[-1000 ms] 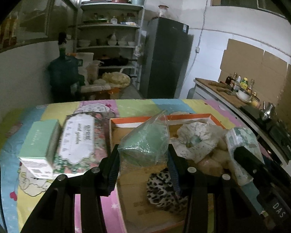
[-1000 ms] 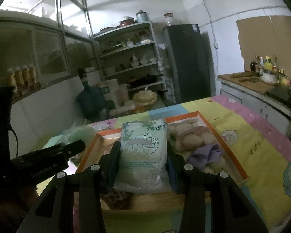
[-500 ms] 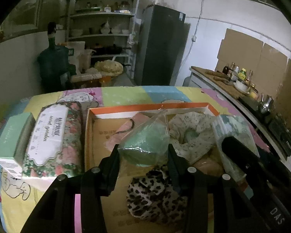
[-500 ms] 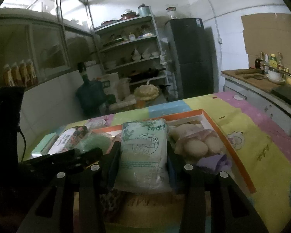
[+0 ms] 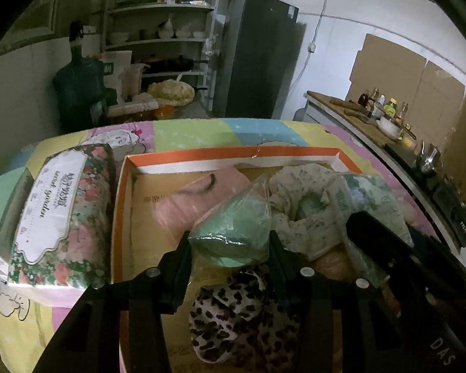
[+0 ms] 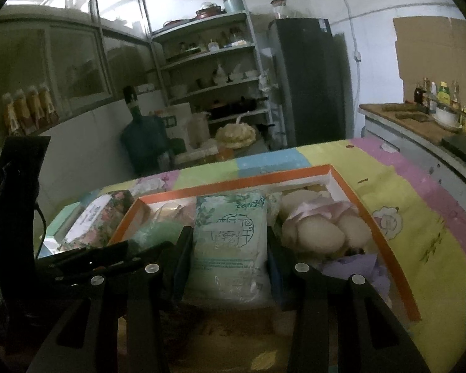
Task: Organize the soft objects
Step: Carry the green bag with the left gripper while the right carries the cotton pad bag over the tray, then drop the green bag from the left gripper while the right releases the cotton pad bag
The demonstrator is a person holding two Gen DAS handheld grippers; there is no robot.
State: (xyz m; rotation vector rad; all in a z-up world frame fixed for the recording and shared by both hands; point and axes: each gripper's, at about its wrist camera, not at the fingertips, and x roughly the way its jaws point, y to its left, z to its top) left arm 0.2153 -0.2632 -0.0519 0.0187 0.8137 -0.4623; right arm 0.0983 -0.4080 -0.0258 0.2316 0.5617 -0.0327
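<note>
- Left tongs (image 5: 230, 245): clamped on a clear bag of green material (image 5: 233, 233), centre frame, above the orange-rimmed box (image 5: 233, 155).
- Right tongs (image 6: 228, 255): clamped on a pale green tissue pack (image 6: 230, 242), centre frame, over the same box.
- Floral pack (image 5: 62, 214): on the desk (image 5: 195, 130), left of the box.
</note>
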